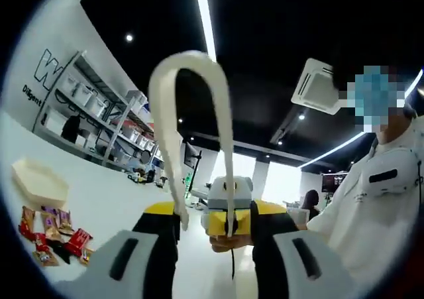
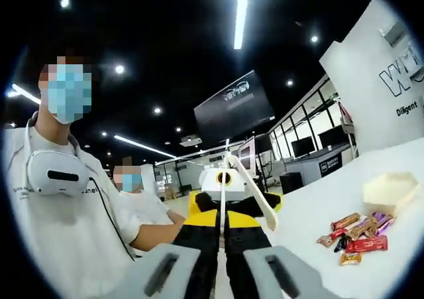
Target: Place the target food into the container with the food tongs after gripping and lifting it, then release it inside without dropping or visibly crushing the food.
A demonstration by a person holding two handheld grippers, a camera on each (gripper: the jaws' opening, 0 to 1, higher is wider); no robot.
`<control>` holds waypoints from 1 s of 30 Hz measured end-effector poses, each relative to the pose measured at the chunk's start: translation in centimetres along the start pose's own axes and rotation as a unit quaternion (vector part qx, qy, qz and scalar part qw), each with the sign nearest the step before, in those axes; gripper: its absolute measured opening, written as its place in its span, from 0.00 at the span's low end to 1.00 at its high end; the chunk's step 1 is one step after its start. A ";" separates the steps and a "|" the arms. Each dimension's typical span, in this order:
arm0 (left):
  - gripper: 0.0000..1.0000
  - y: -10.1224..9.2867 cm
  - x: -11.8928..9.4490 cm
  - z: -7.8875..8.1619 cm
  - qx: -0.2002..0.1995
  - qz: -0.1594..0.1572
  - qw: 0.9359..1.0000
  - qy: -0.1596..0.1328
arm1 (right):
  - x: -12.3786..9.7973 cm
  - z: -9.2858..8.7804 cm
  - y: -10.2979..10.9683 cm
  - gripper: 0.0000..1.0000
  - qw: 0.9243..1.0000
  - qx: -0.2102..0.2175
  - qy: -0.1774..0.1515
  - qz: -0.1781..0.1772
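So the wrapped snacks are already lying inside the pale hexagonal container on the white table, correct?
Not quite. The wrapped snacks are not inside the pale hexagonal container. They lie in a loose cluster on the white table, beside the container. The right gripper view shows this, and the left gripper view agrees.

The food tongs (image 1: 192, 133) arching through the middle of the left gripper view look like smooth, matt cream plastic, bent in one piece. At lower left there, the snack bars (image 1: 56, 236) wear crinkled foil wrappers that catch the light in red, orange and purple. Above them the hexagonal container (image 1: 41, 181) looks pale, dull and smooth. The table (image 1: 119, 199) is a plain white, faintly sheeny surface. The left gripper (image 1: 205, 229) jaws read as matt grey and black plastic.
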State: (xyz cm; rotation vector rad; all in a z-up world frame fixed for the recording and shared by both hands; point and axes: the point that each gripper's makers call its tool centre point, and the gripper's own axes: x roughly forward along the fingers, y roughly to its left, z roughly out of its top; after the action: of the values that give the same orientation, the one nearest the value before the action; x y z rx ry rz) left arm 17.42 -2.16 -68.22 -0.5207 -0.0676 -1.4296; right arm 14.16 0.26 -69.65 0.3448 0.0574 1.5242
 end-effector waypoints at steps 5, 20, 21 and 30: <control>0.33 -0.8 0.2 0.4 -0.007 -0.012 1.000 -0.002 | 0.2 0.2 0.6 0.00 1.000 0.010 -0.008 0.012; 0.28 0.1 -0.8 -1.8 0.002 0.011 0.997 0.073 | -0.1 -2.6 -0.3 0.00 0.994 -0.062 0.091 -0.014; 0.28 0.2 -0.9 -1.9 0.003 0.013 0.997 0.076 | -0.2 -3.0 -0.4 0.00 0.992 -0.068 0.106 -0.017; 0.30 0.4 -0.7 -1.3 -0.009 0.024 0.998 0.065 | 0.5 -3.1 -0.1 0.00 0.996 -0.023 0.090 -0.011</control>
State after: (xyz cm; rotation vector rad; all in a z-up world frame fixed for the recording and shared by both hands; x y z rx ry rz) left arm 17.34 -1.97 -69.70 -0.4412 0.0620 -1.4139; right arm 13.49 1.32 -72.51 0.1694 0.1674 1.5301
